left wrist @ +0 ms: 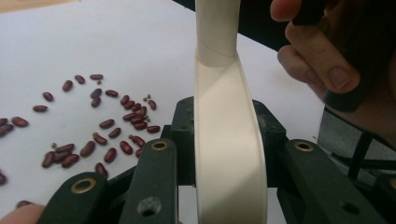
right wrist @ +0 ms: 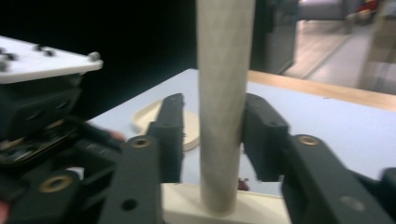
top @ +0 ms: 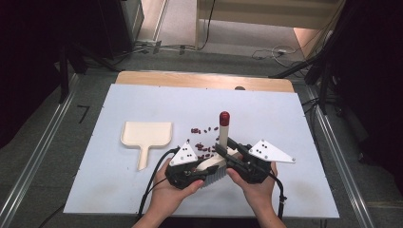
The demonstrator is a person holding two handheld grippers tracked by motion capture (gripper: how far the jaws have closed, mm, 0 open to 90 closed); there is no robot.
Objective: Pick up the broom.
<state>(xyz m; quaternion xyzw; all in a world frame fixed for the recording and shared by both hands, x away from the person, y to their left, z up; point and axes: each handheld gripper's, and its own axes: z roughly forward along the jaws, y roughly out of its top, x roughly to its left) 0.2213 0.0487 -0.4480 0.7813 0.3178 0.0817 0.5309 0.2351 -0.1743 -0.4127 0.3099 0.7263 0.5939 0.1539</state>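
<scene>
Brush [top: 216,164] held upright between both grippers, near table [top: 285,123] front edge.
Left gripper [left wrist: 229,140] clenched on cream brush head; right gripper [right wrist: 219,135] clamped on handle. Likely readied for sweeping scattered red beans [left wrist: 116,126] toward dustpan [top: 145,135] at left.

No text, label, brand or number can be read anywhere in these views. The grey plates on the grippers carry only small dark dots, not characters. The table surface is blank.
</scene>
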